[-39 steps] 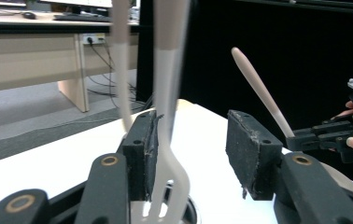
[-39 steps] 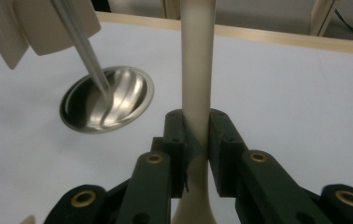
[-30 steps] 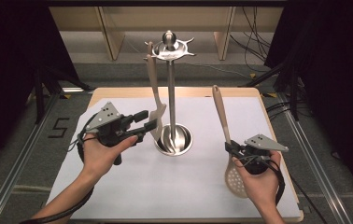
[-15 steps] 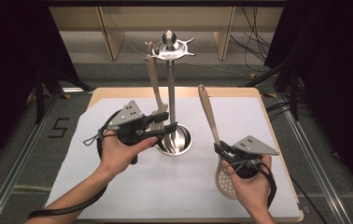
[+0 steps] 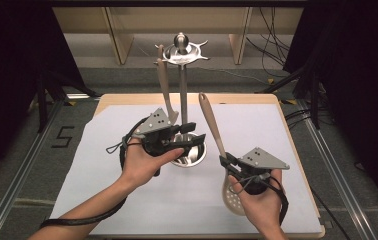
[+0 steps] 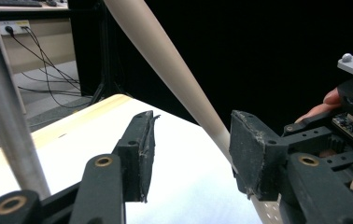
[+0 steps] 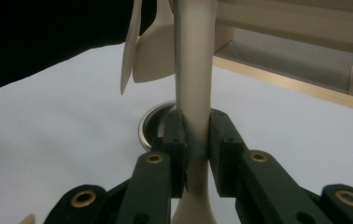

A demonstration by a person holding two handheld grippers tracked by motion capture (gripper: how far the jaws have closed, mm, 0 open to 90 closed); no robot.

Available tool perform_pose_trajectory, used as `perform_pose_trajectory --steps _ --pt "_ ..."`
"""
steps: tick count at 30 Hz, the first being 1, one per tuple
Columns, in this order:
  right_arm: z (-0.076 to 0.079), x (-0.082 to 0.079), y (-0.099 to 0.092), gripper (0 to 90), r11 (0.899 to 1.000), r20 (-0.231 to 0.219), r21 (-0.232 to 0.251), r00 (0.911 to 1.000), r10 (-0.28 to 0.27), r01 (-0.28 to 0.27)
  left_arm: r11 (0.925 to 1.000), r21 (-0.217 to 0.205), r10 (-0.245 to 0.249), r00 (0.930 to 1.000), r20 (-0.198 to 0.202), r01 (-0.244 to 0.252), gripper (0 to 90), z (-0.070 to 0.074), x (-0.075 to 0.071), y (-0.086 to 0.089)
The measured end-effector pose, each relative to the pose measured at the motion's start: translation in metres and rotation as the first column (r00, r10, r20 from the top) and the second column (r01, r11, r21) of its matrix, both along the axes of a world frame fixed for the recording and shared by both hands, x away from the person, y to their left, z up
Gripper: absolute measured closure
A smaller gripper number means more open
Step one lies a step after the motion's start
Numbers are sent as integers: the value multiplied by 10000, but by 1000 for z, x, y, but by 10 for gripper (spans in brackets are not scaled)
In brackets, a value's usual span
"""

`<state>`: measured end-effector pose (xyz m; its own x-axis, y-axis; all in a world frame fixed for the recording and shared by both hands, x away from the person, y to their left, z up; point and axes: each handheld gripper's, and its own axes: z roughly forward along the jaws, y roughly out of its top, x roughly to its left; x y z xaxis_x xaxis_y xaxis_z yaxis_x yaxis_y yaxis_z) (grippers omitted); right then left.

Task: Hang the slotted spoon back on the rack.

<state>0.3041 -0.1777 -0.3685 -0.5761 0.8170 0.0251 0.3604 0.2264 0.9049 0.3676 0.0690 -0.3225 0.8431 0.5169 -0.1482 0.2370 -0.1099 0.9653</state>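
Note:
A metal utensil stand (image 5: 182, 90) rises from a round base (image 5: 193, 156) at the middle of the table. A beige spatula (image 5: 165, 90) hangs from its top hooks. My left gripper (image 5: 197, 132) is open just in front of the base, with nothing between its jaws (image 6: 193, 140). The pole (image 6: 6, 116) stands close to its left. My right gripper (image 5: 224, 161) is shut on the beige handle (image 7: 193, 93) of a slotted spoon (image 5: 212, 125). The handle leans up and left, and the perforated head (image 5: 234, 197) hangs below the hand. That handle (image 6: 174, 70) crosses just beyond the left jaws.
A white sheet (image 5: 102, 165) covers the wooden table (image 5: 117, 98). Wooden shelf legs (image 5: 117, 35) and cables (image 5: 272, 25) lie on the floor behind. Dark curtains flank both sides. The table's right edge (image 5: 302, 175) runs close beside my right hand.
My left gripper has moved right, up to the stand's base. The right gripper has shifted left, and the spoon's handle now leans further left toward the stand.

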Motion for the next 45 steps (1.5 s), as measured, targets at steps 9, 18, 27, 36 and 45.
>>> perform_pose_trajectory --steps 9,18,27,36,45 --pt "1 -3 4 794 9999 65 -33 9999 98 -98 9998 70 -198 9998 15 198 490 -2 2 -7" --pt "0 -3 8 794 9993 302 -48 9988 376 -374 9993 120 -343 9994 -69 344 491 -6 3 -14" --pt "1 -5 13 794 9977 509 -129 9965 668 -662 9989 54 -455 9989 -114 456 531 -7 4 -17" --pt "-1 -4 18 792 9962 704 -256 9939 849 -833 9963 -367 -773 9970 11 773 675 -3 -1 -14" --pt "2 0 23 676 9819 488 237 9813 1865 -1878 9844 -289 -1725 9842 404 1737 755 7 -11 -12"
